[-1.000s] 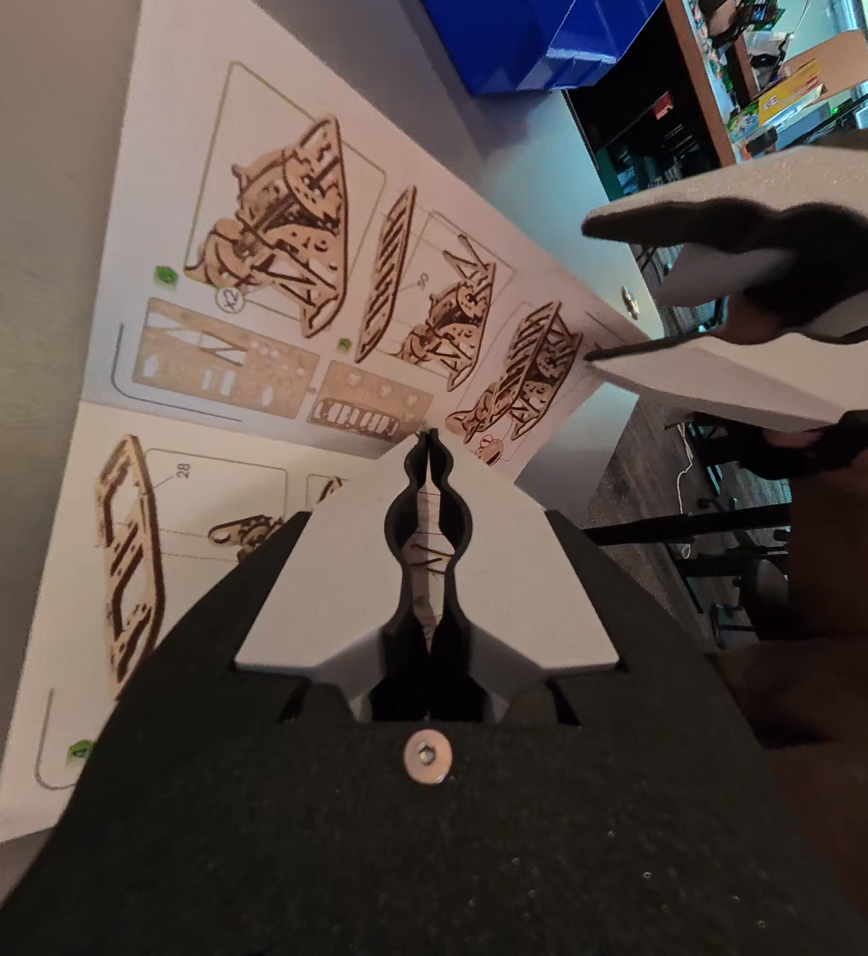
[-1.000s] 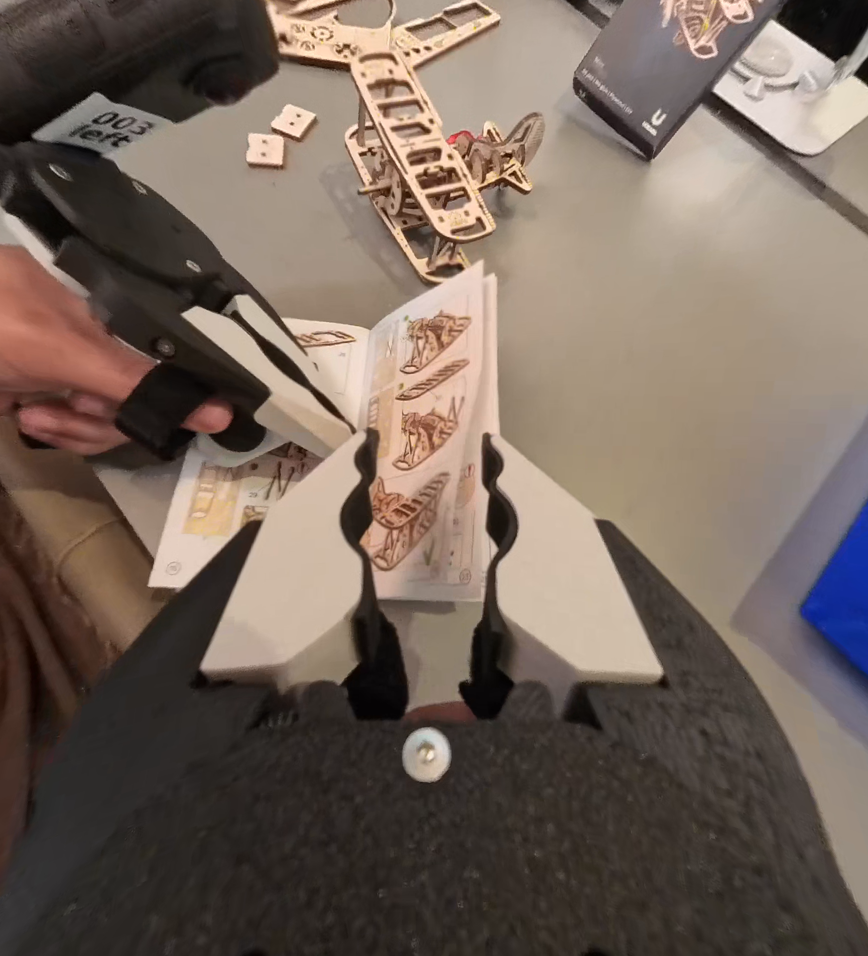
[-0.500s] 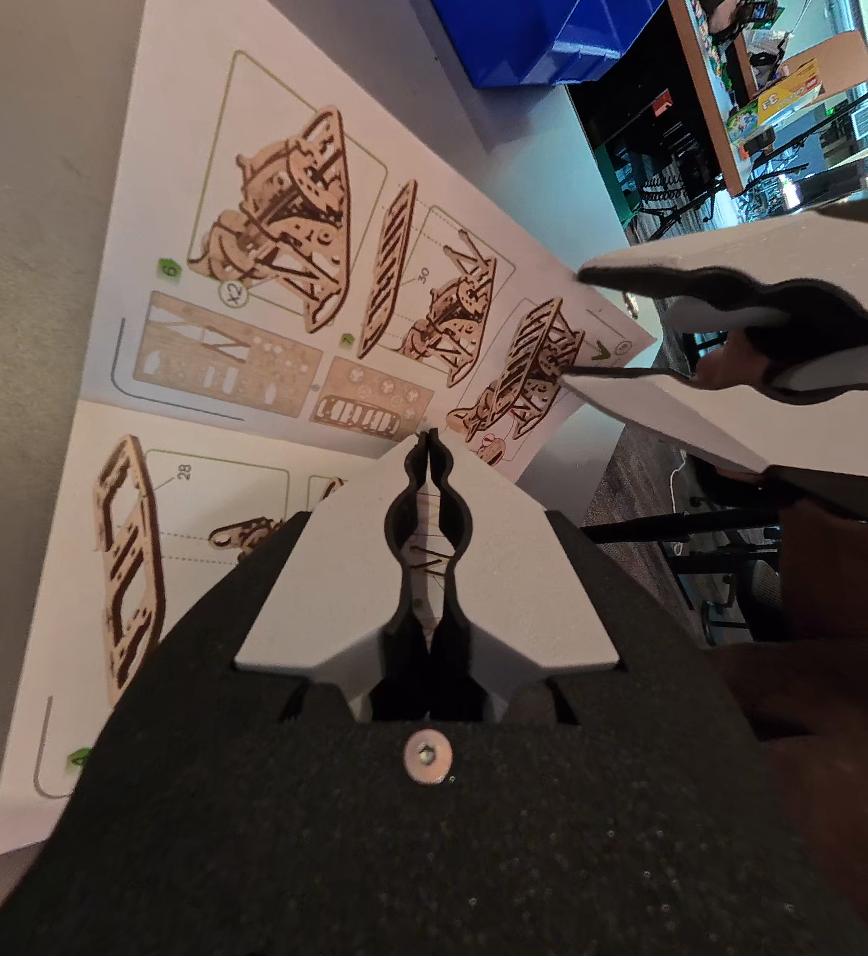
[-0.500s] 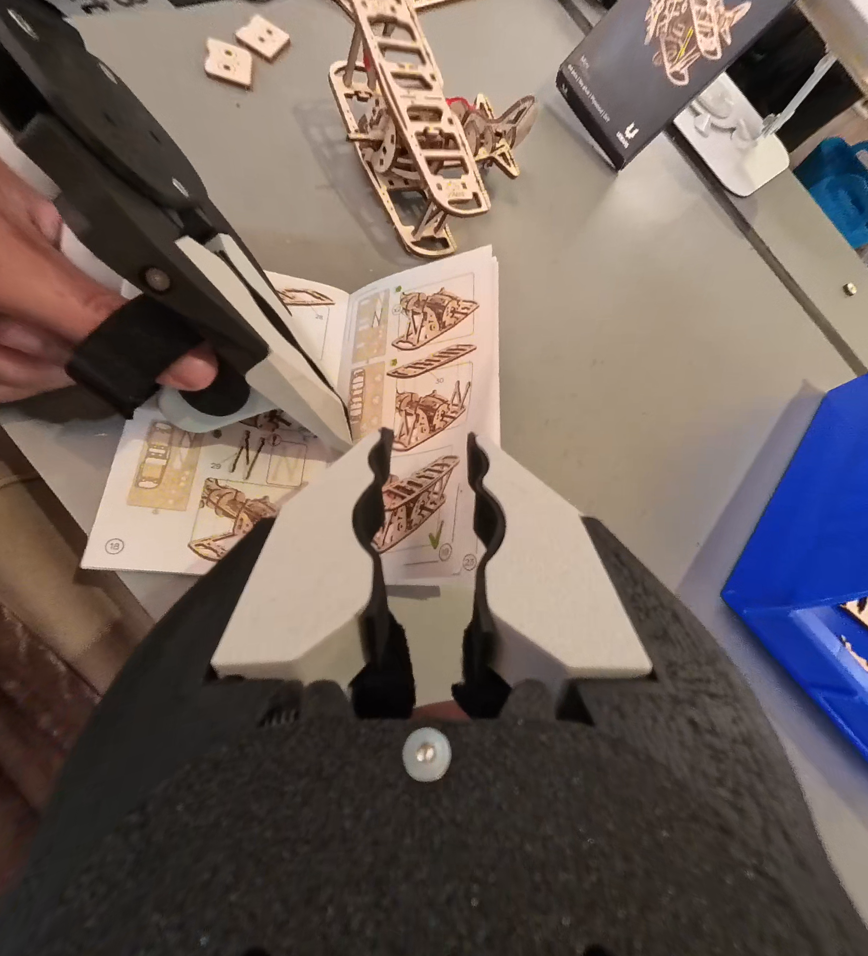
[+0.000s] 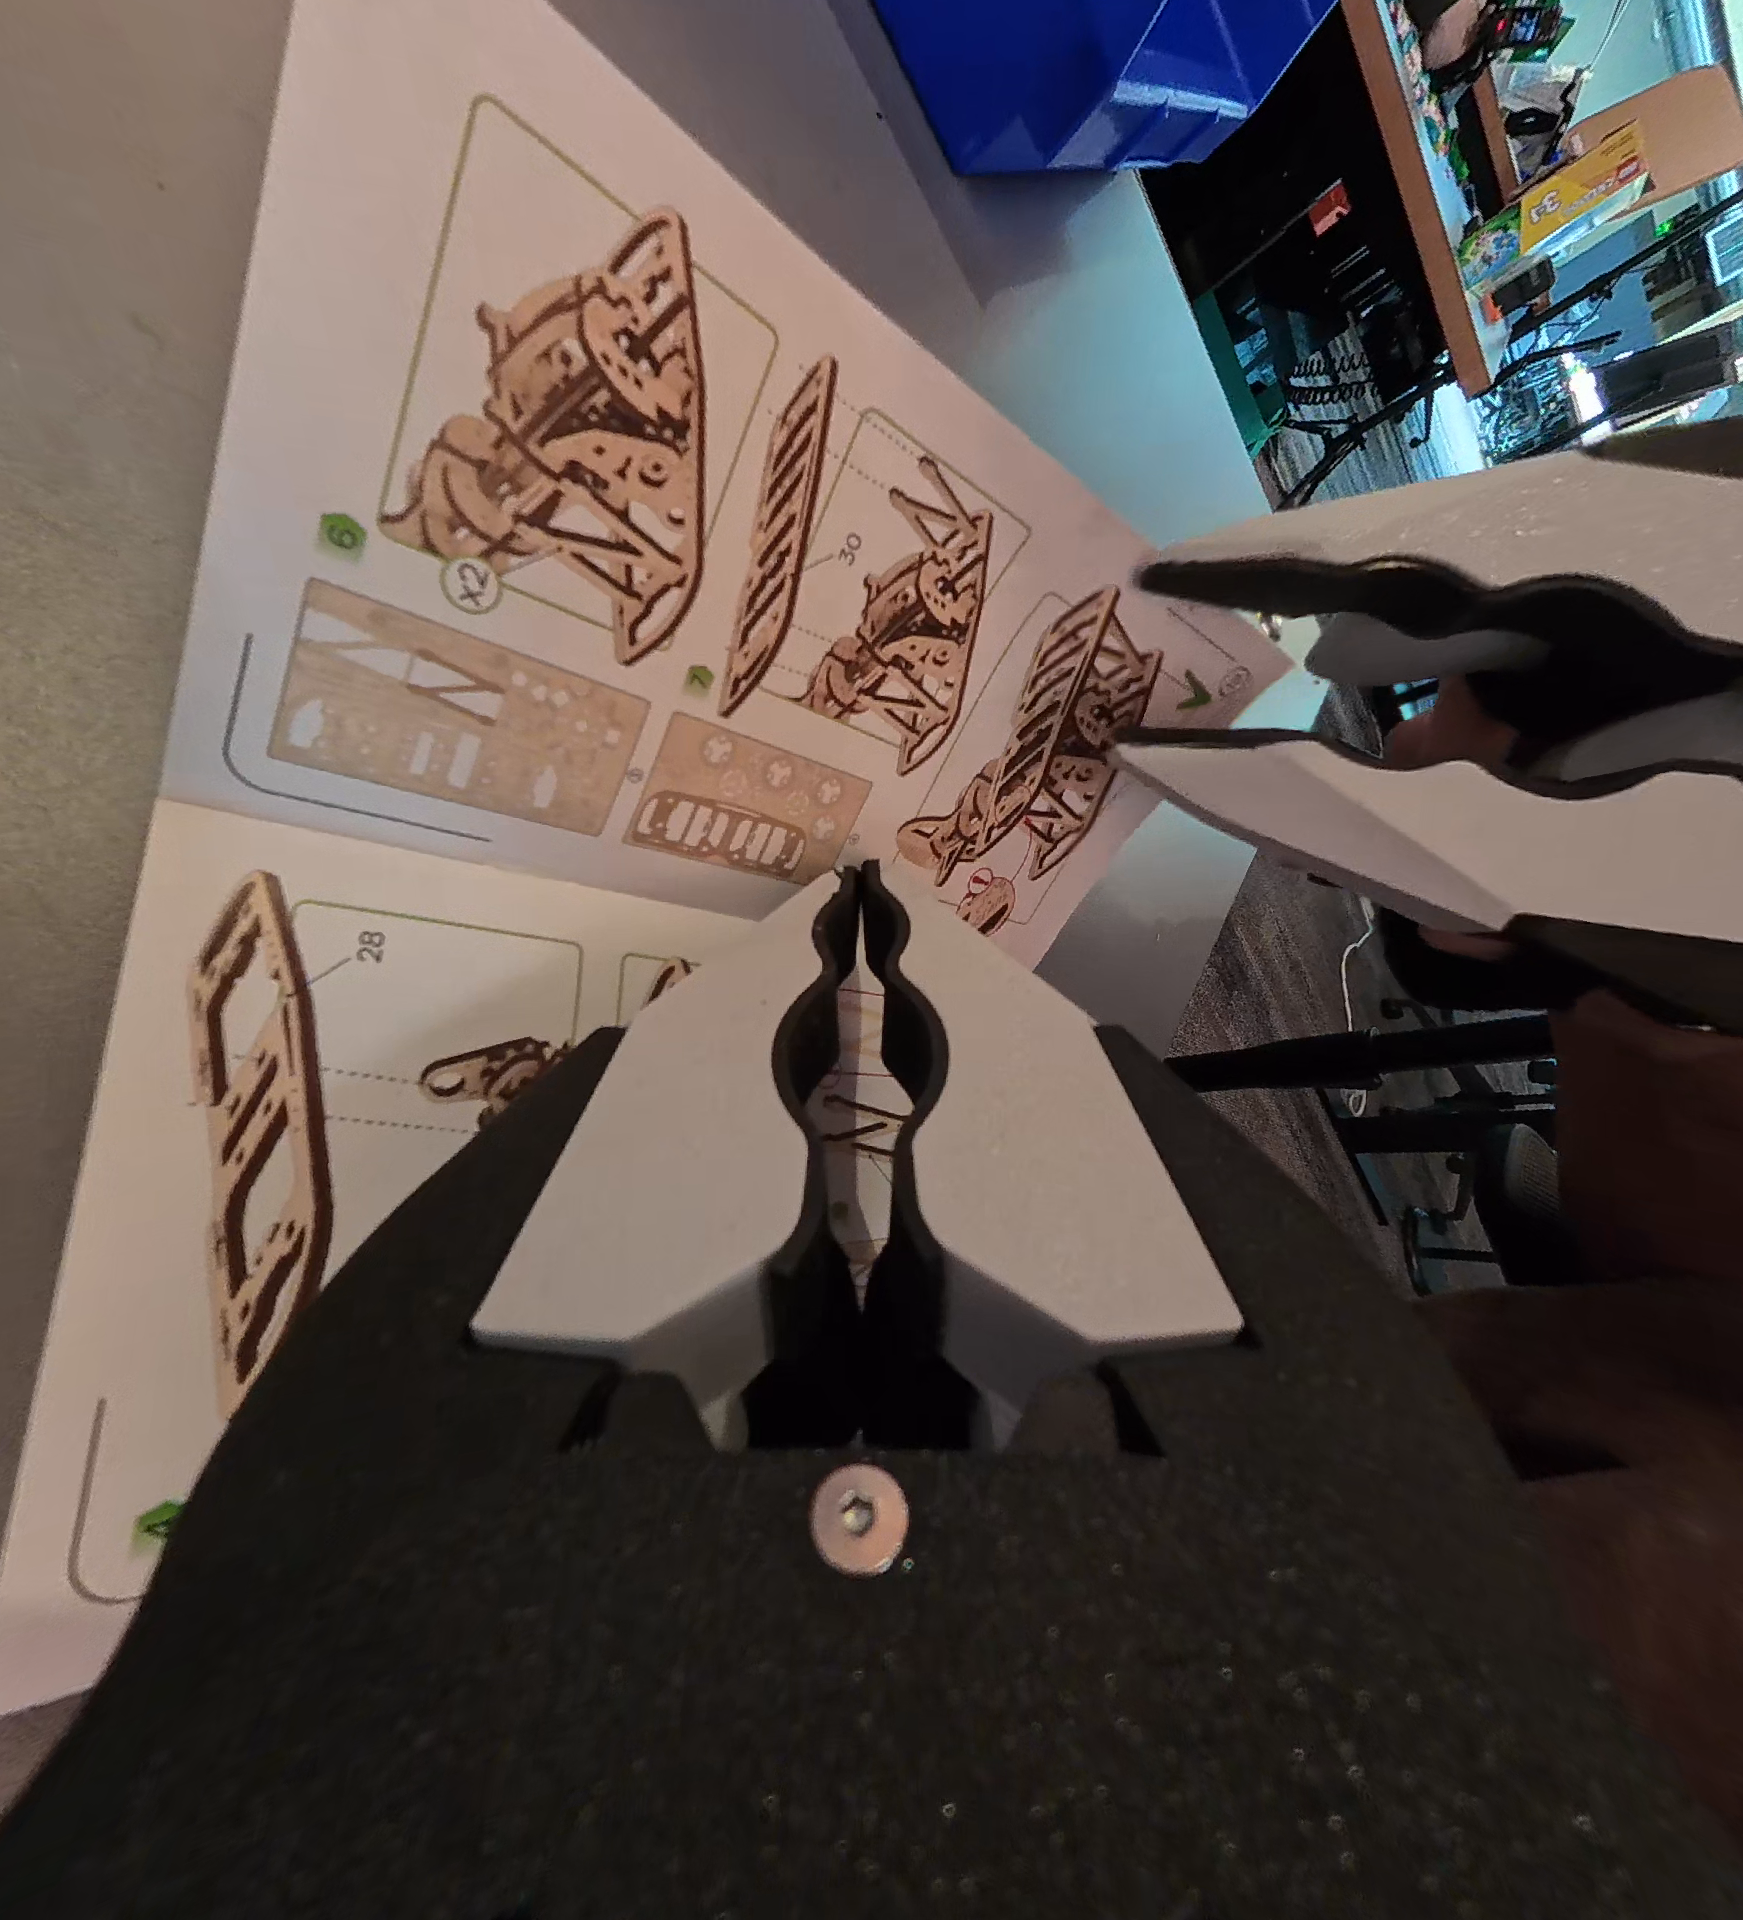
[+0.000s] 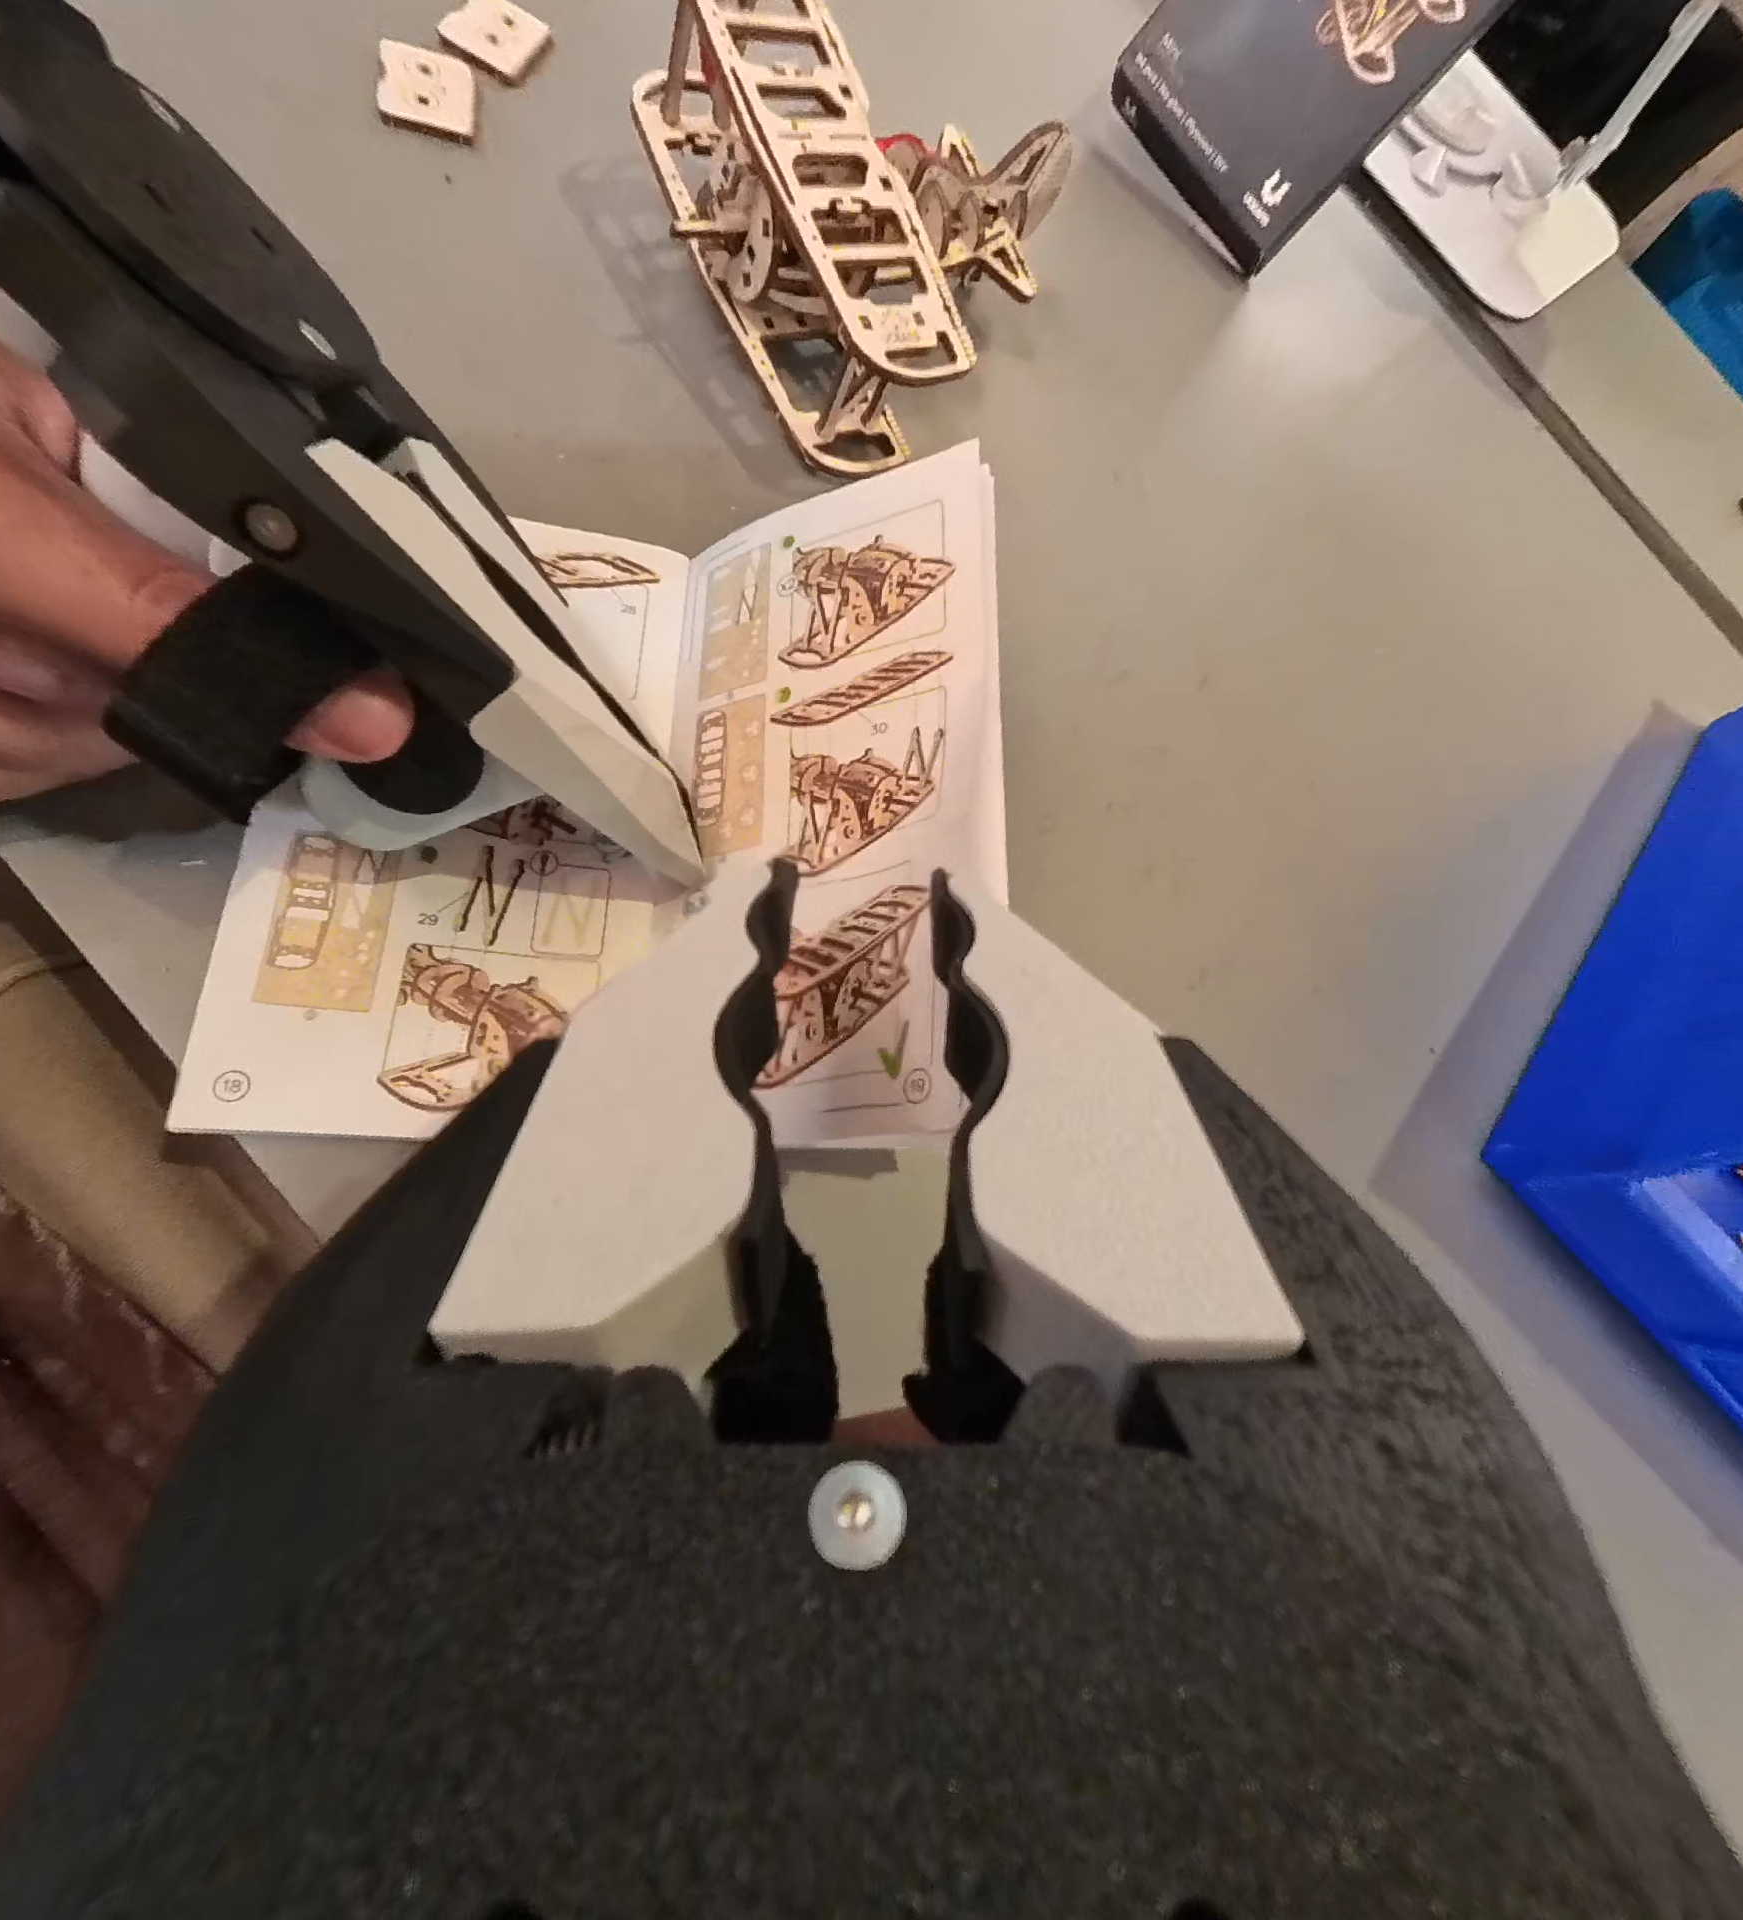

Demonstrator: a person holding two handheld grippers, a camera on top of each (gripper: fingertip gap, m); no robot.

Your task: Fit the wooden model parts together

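An open instruction booklet point(image 6: 846, 675) lies on the grey table point(image 6: 1262, 623); it also shows in the left wrist view point(image 5: 534, 727). The wooden biplane model point(image 6: 815, 229) stands beyond it, with two small square wooden pieces point(image 6: 462, 57) farther back. My left gripper point(image 5: 856, 878) is shut, its tips resting on the booklet near the fold, with nothing seen between them; it also shows in the right wrist view point(image 6: 685, 862). My right gripper point(image 6: 859, 878) is open and empty, hovering over the booklet's right page; it also shows in the left wrist view point(image 5: 1137, 660).
A blue bin point(image 6: 1677, 1039) stands at the right and holds flat wooden sheets. A black product box point(image 6: 1262, 104) and a white lamp base point(image 6: 1501, 208) stand at the back right. The table's front edge runs just below the booklet at the left. The wooden biplane model point(image 6: 815, 229) sits 15 cm or so from the ends of my left fingers.
My right gripper has come in closer over the booklet's right page and its jaws have narrowed a little. The left gripper has stayed shut on the booklet.
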